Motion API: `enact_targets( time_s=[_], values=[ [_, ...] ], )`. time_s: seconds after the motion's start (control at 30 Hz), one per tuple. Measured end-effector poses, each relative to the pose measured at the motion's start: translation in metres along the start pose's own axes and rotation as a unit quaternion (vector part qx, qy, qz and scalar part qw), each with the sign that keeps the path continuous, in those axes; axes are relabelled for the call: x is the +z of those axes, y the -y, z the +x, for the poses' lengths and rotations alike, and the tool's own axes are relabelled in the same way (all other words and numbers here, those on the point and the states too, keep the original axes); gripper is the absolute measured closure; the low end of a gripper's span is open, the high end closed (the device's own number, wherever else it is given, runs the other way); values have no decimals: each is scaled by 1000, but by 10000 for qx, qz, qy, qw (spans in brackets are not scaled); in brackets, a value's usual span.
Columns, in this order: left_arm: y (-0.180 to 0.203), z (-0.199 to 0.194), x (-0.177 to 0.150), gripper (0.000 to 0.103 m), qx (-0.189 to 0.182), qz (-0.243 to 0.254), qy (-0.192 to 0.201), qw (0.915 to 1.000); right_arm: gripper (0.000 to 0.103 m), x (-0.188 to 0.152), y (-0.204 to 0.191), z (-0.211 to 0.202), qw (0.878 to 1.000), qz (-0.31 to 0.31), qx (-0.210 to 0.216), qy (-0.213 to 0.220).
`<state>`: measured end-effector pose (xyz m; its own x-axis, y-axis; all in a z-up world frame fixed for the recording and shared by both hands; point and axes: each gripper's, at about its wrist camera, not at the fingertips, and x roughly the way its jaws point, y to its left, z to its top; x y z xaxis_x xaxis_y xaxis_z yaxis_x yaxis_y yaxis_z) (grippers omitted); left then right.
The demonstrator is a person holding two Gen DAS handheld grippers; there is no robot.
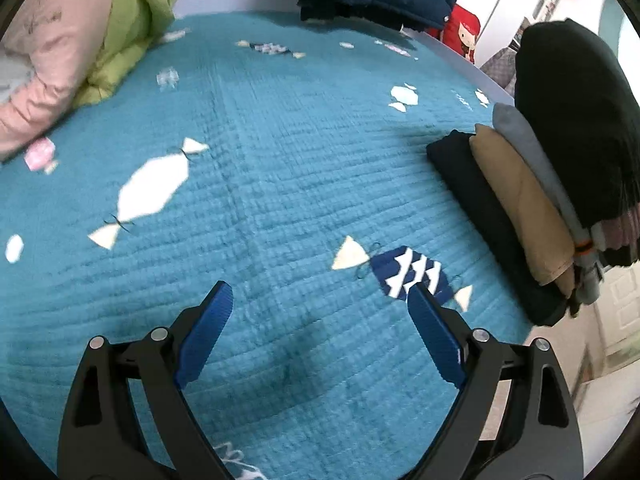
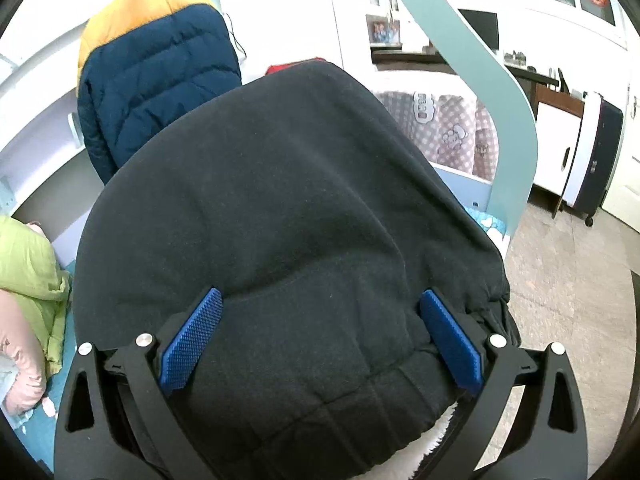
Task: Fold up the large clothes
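A dark folded garment (image 2: 288, 216) tops a pile of folded clothes (image 1: 516, 204) at the bed's right edge, and it fills the space before the right claw (image 2: 320, 328), whose jaws stand wide with the cloth bulging between them; whether the pads press it I cannot tell. The left claw (image 1: 320, 312) hangs wide and empty over the teal bedspread (image 1: 280, 152) with its candy shapes. A green quilt (image 1: 132, 32) and pink pillow (image 1: 48, 64) lie at the far left corner. A navy puffer jacket (image 2: 156, 84) hangs behind. No writing is legible.
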<state>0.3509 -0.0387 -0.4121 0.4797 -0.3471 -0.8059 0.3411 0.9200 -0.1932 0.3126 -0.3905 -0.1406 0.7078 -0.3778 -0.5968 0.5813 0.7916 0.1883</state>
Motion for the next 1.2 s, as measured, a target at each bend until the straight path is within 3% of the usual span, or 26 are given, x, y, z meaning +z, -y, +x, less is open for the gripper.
enact_targets(
  time_s=[0.2,0.4,0.63,0.73,0.93,1.2],
  values=[
    [3,-48,-8,11,148,-245,262,9992,8,-7,-1,-33,9997,-184,111,150],
    [15,-114,-21,6,354,-211,707,9966,8,-35,-23,-82,9931,-1078,447,100],
    [35,-190,-52,5,626,-293,1208,9903,8,-110,-55,-151,9811,-1511,1145,-393],
    [47,-222,-67,5,767,-299,1382,9870,8,-145,-65,-188,9783,-1652,1176,-429],
    [75,-285,-97,5,996,-194,1867,9772,8,-186,-76,-262,9714,-2071,1148,-168],
    [109,-351,-124,5,987,-48,2286,9685,7,-207,-63,-336,9747,-1903,1117,341]
  ],
)
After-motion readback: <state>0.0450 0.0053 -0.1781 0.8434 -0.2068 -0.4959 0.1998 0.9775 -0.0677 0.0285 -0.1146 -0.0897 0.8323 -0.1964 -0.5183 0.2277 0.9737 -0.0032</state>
